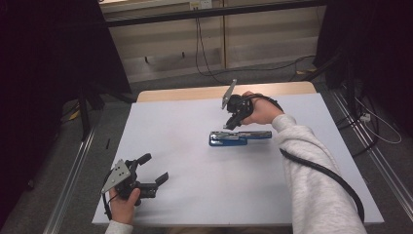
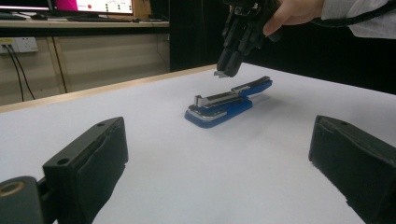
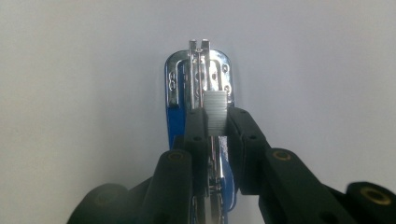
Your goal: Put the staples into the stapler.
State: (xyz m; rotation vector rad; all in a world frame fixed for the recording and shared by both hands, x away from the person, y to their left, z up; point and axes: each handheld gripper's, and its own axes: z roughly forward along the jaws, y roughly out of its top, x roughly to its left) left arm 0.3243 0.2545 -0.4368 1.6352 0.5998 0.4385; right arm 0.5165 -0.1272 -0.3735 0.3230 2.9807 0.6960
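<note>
High view: I note the stapler [image 1: 240,137] lying open at the middle of the white table [image 1: 195,195]. My right gripper [image 1: 231,124] hangs just above its left end. My left gripper [image 1: 155,168] rests at the near left corner, well apart, jaws spread. Grey floor, cables and a pale wall lie beyond.

Left gripper view: both jaws stand wide with nothing between. The stapler [image 2: 227,102] lies ahead, its magazine channel exposed; the right gripper [image 2: 223,71] hovers over it with a staple strip [image 2: 218,73] at its tips.

Right gripper view: the right gripper [image 3: 216,122] is clamped on the staple strip [image 3: 216,110] above the stapler's channel [image 3: 200,79].
</note>
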